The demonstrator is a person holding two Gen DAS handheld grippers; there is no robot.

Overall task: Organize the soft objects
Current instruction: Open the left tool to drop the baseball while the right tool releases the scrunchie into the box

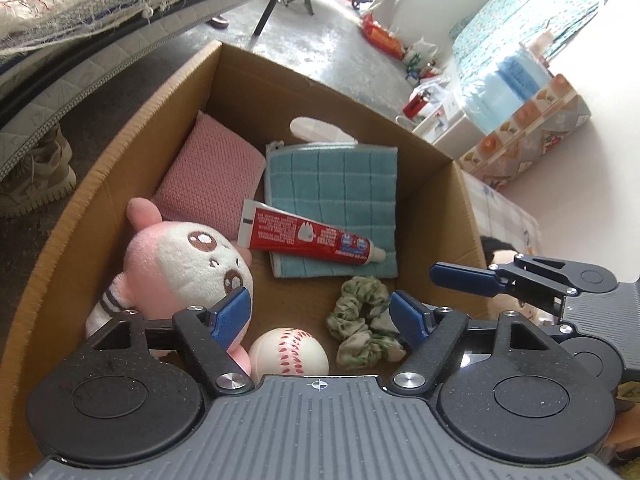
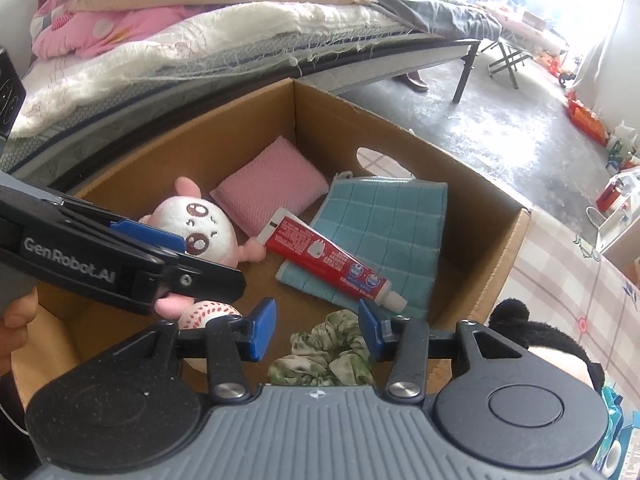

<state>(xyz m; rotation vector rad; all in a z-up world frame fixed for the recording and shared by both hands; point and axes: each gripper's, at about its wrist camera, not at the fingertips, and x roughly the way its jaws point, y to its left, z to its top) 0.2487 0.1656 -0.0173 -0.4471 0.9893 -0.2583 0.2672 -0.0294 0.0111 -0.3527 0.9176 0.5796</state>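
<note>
An open cardboard box (image 1: 120,148) holds a pink and white plush toy (image 1: 188,256), a pink knitted pad (image 1: 212,176), a folded teal cloth (image 1: 340,184), a red toothpaste tube (image 1: 308,240), a green scrunchie (image 1: 360,320) and a soft baseball (image 1: 292,352). My left gripper (image 1: 320,314) hangs open over the box's near end, above the baseball, with its left pad beside the plush. My right gripper (image 2: 316,330) is open just over the scrunchie (image 2: 324,352), which lies loose on the box floor between the fingers. The baseball (image 2: 208,314) is partly hidden behind the left gripper's fingers (image 2: 148,232).
A bed with heaped bedding (image 2: 200,40) runs close along the box's far left side. A black and white plush toy (image 2: 540,340) lies outside the box at the right on a checked cloth (image 2: 560,272). A hand (image 2: 16,320) shows at the left edge. Shoes (image 1: 36,176) sit under the bed.
</note>
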